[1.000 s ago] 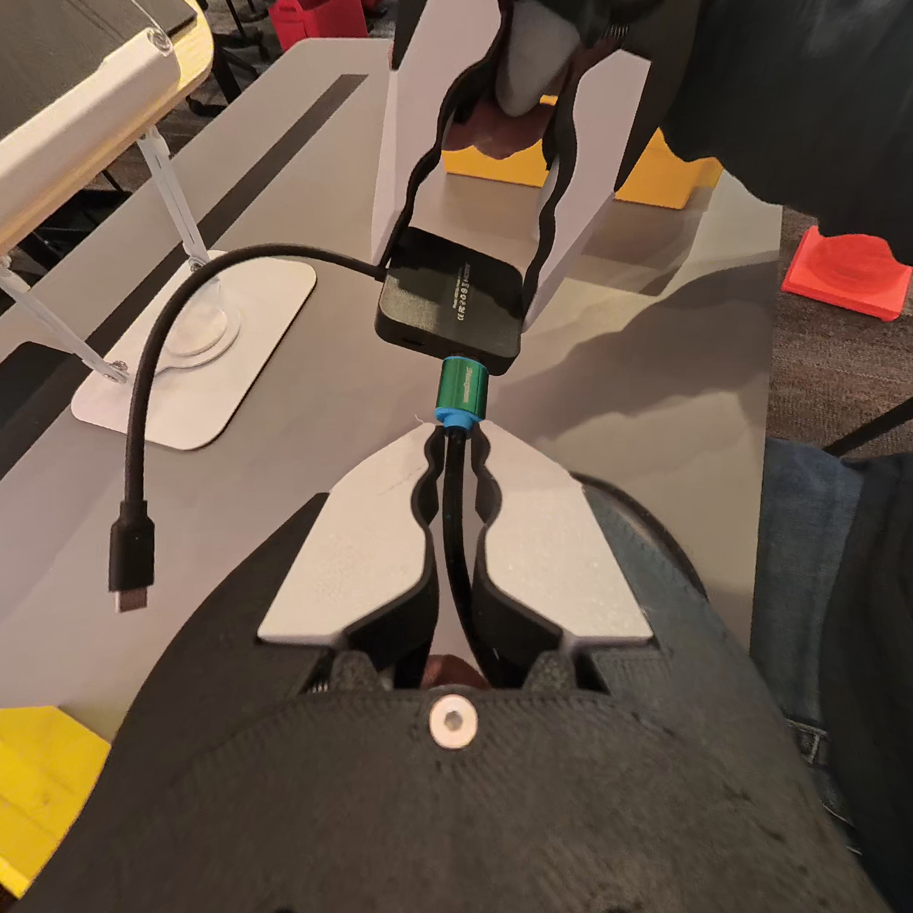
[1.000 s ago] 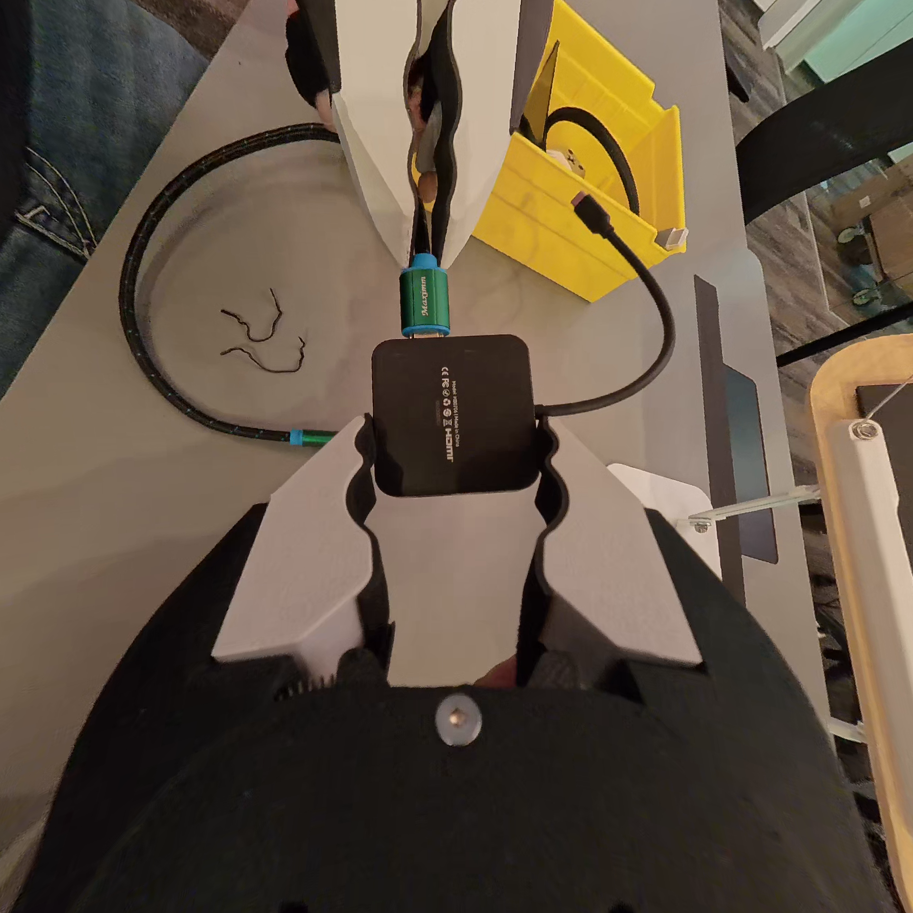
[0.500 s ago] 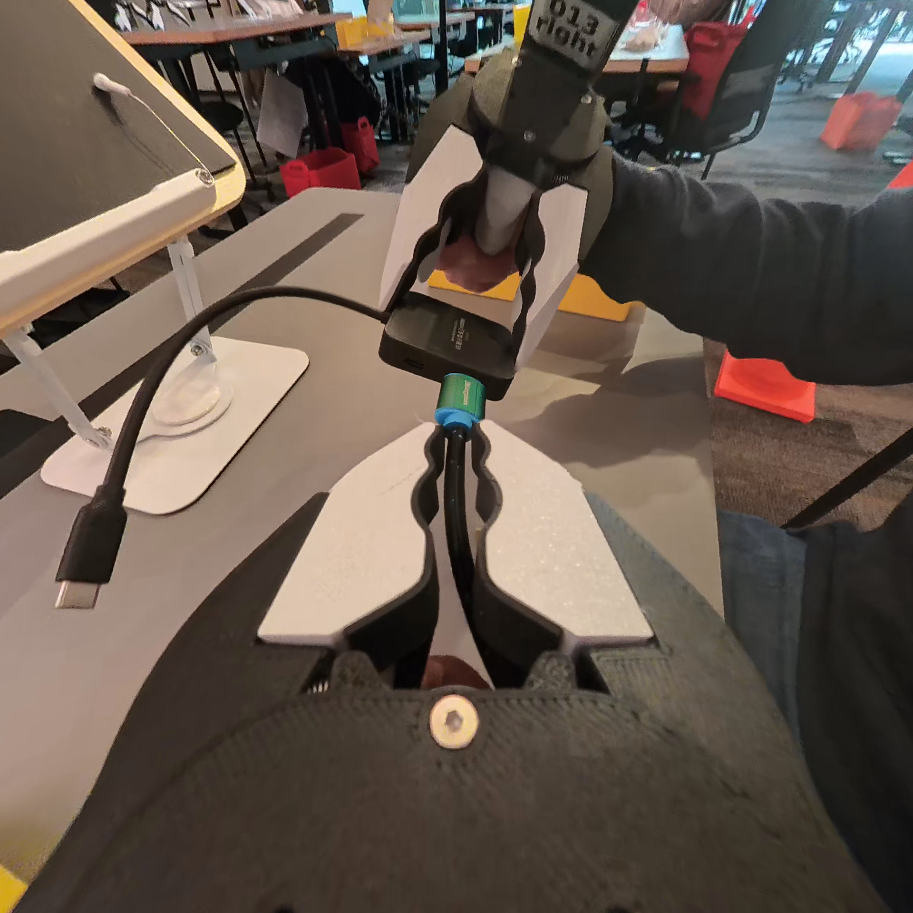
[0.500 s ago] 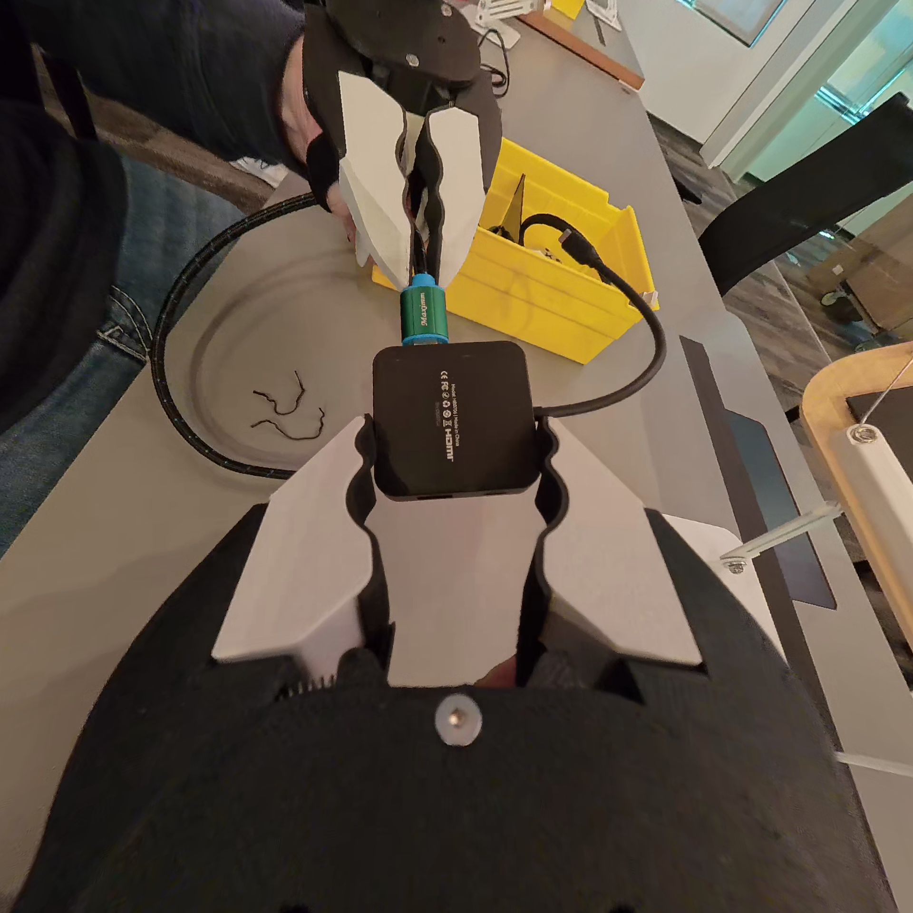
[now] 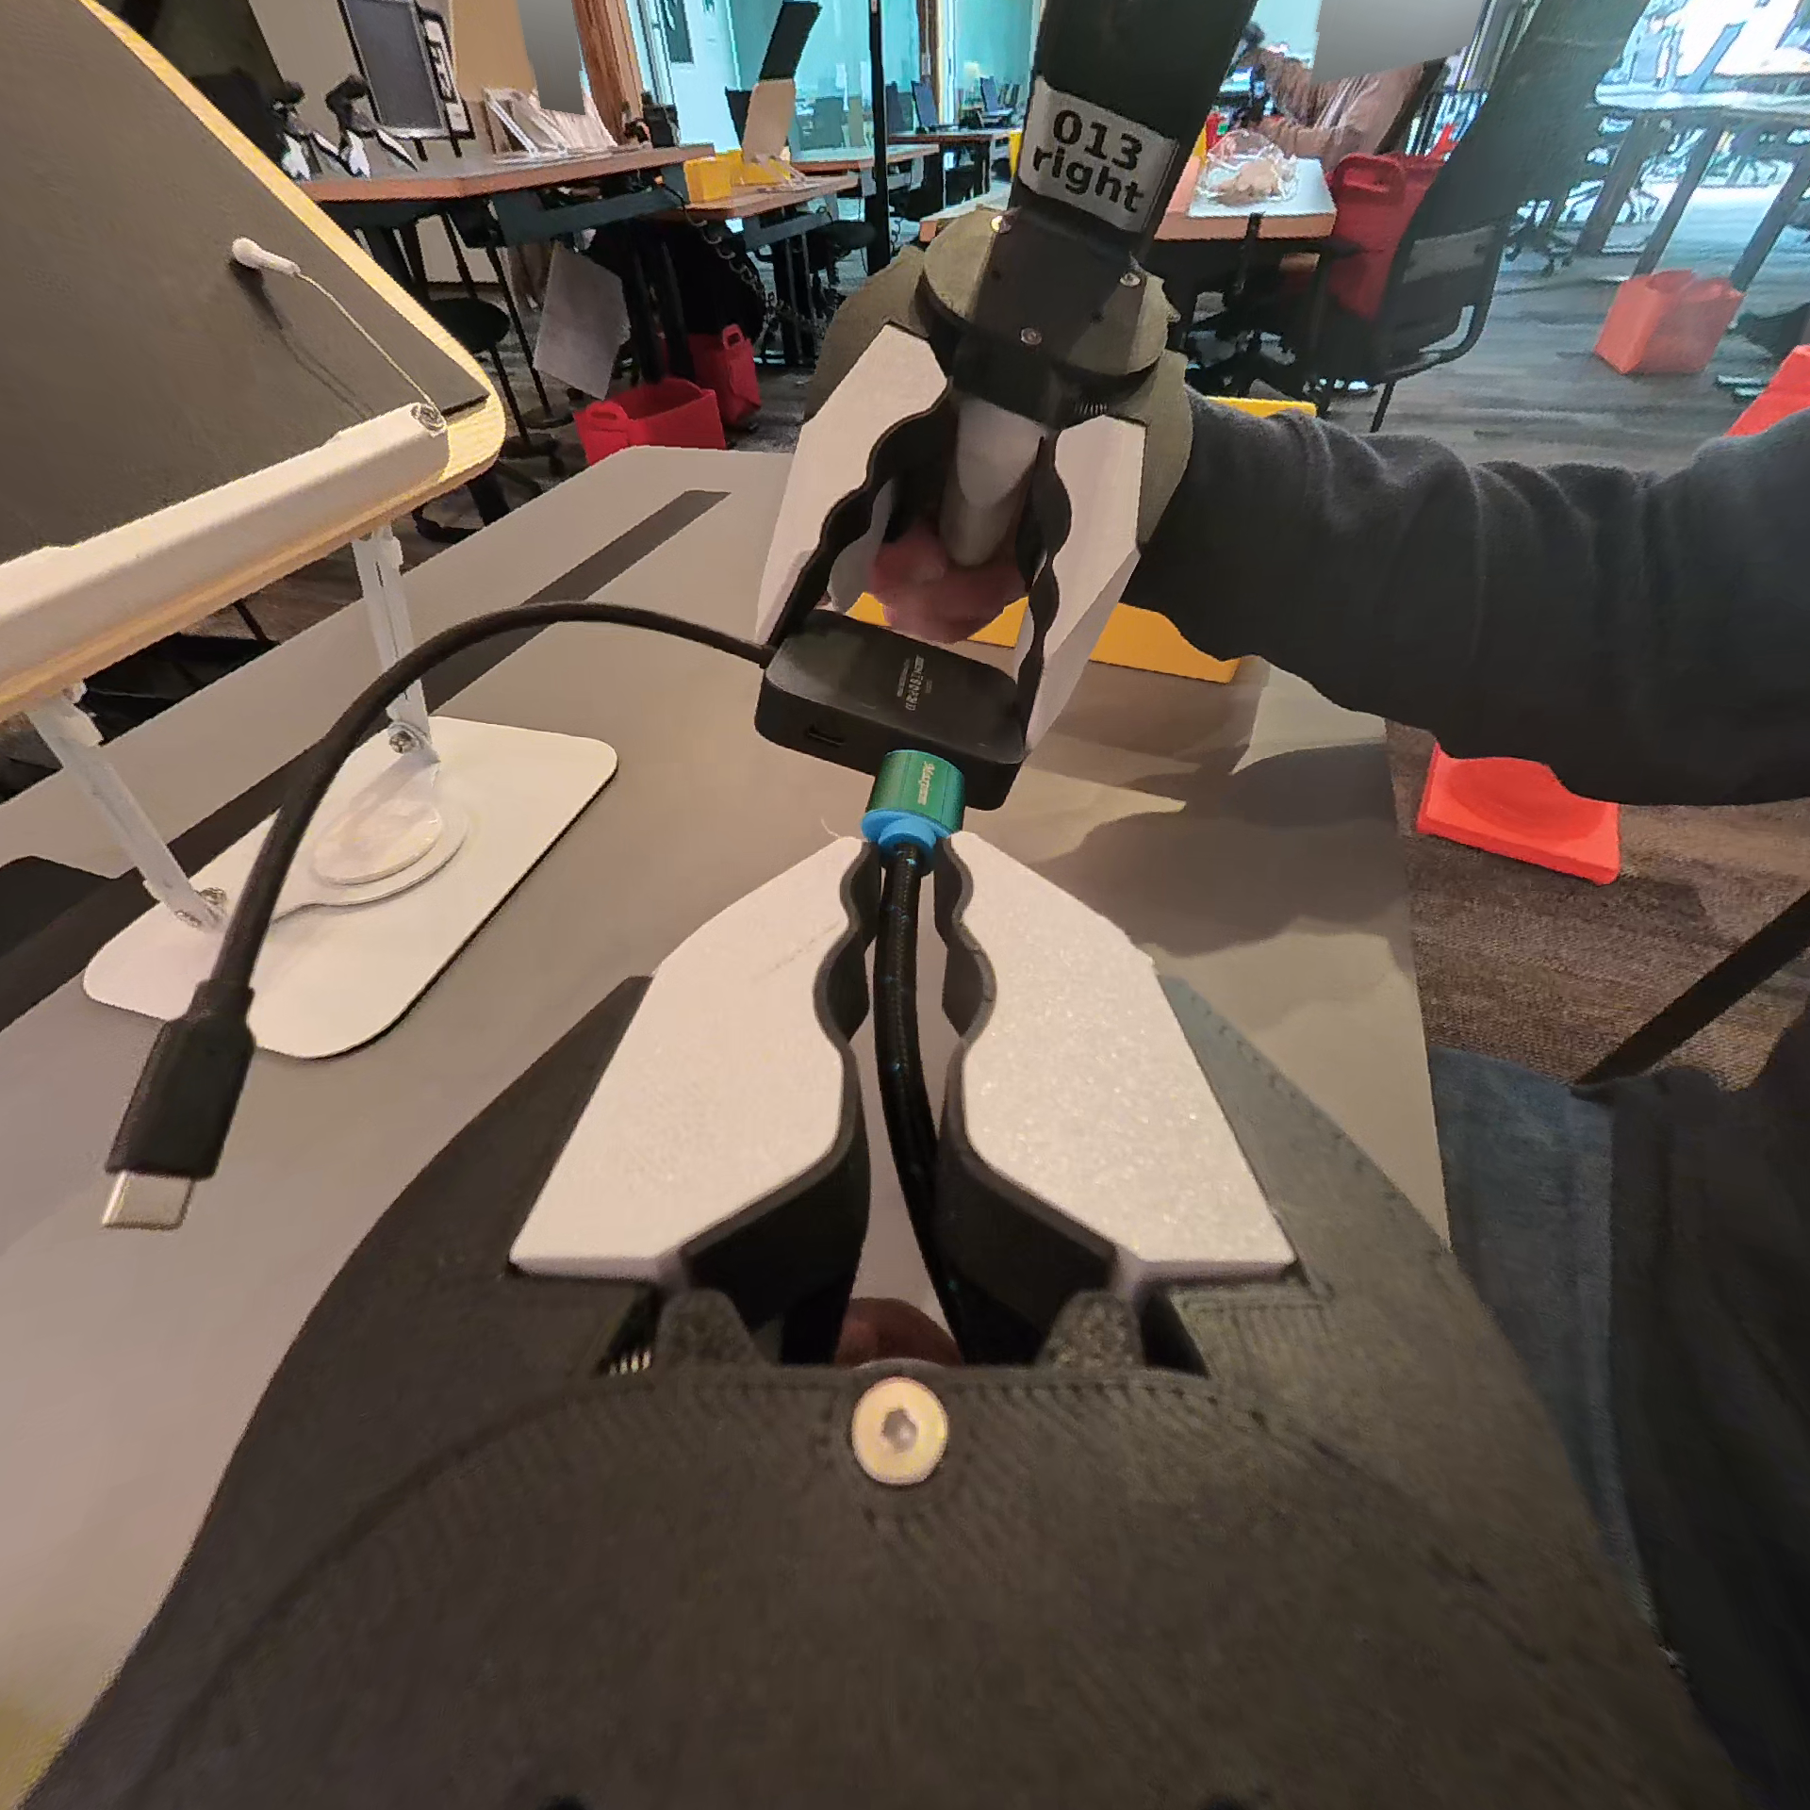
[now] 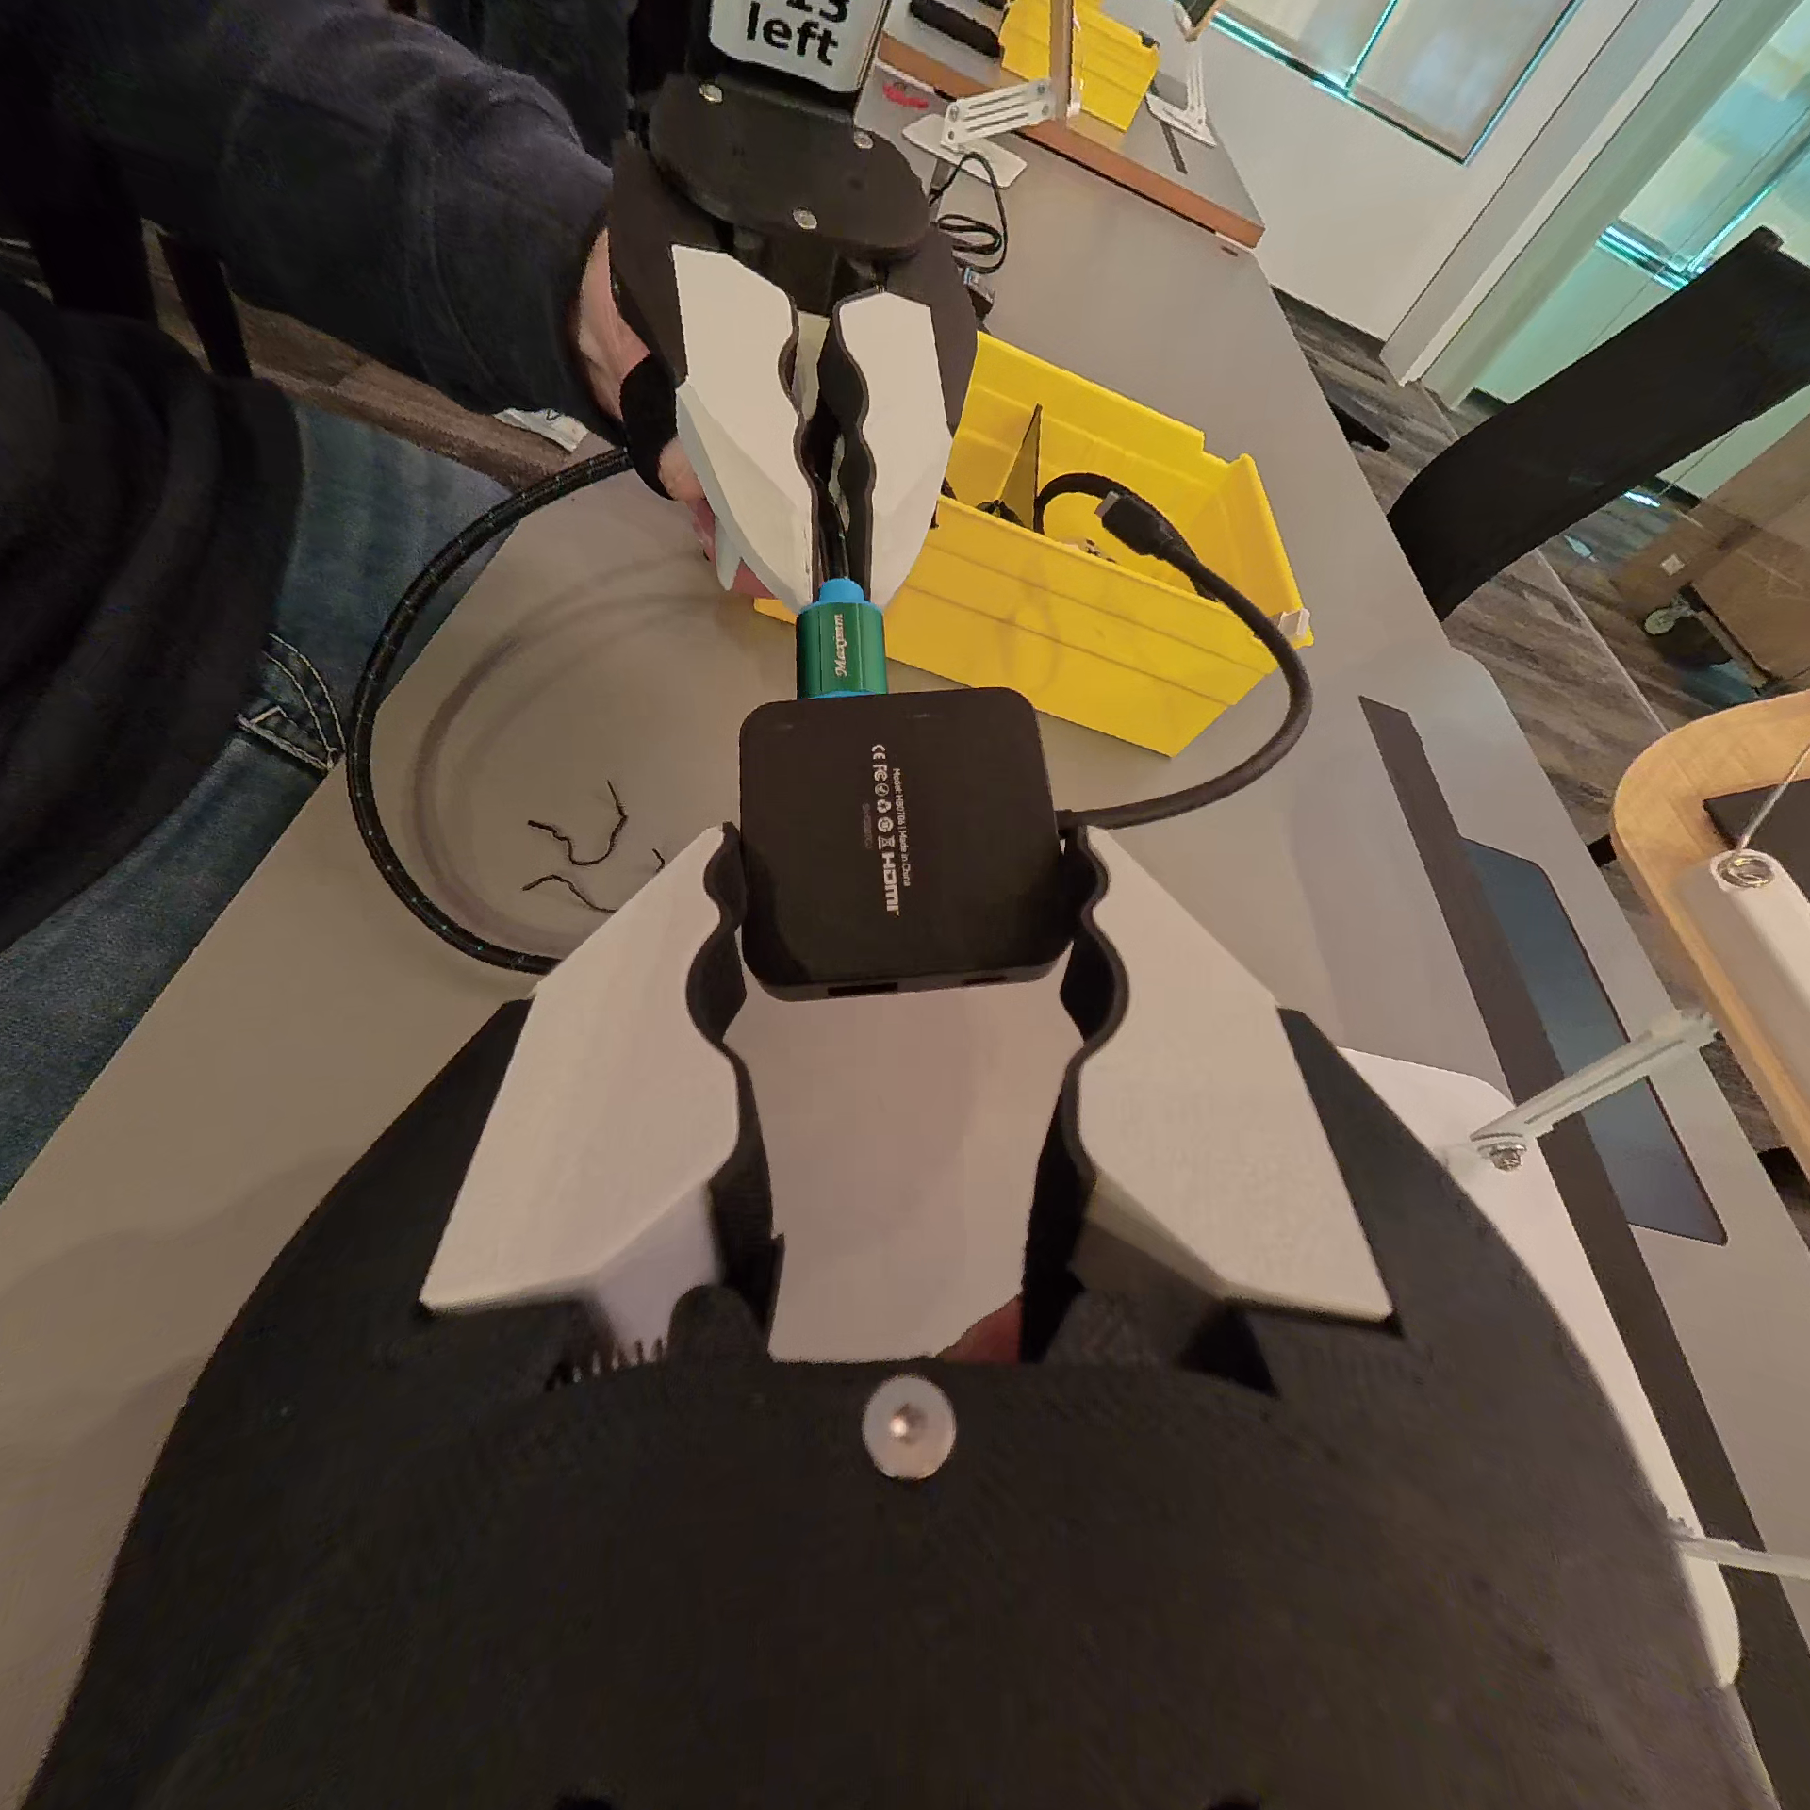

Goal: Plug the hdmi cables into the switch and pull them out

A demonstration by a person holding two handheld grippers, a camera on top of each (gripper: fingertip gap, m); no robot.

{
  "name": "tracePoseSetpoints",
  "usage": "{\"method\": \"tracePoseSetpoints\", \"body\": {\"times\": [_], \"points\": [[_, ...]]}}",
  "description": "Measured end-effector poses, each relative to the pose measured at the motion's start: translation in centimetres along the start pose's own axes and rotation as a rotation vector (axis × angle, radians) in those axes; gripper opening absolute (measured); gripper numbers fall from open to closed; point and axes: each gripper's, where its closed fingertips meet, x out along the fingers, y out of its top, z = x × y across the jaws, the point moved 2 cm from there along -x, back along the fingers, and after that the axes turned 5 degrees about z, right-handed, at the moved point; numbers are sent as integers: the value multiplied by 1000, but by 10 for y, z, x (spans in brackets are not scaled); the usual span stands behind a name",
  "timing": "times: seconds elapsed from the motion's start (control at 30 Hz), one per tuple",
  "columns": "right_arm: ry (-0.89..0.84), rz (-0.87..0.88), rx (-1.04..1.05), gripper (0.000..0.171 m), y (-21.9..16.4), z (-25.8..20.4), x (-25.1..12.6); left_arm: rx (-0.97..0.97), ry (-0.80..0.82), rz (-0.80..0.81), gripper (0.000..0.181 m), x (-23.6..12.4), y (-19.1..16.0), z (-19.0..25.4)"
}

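- right gripper [image 6: 896,881] pinches the black switch [image 6: 896,842] by its sides, held above the table [image 6: 245,1126].
- left gripper [image 5: 906,862] is pressed onto the braided cable [image 5: 906,1028] just behind the green plug [image 5: 916,784], which sits in the switch.
- risk: gripping the cable, not the plug, may let it slip or strain.
- an off-axis pull could twist the switch loose.

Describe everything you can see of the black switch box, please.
The switch is a flat, matte black, plastic-looking square with rounded corners and small white markings on top. The right tool clamps its two sides, holding it level above the table. The green HDMI plug sits in its far edge; a thin black cable leaves its side.
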Motion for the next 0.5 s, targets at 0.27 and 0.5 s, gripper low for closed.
{"method": "tracePoseSetpoints", "body": {"times": [0.27, 0.5], "points": [[-13, -9, 5, 63, -2, 1, 2, 11, 15, -13, 10, 1, -3, -1], [-143, -16, 32, 63, 8, 8, -12, 26, 116, 47, 36, -11, 20, -17]]}}
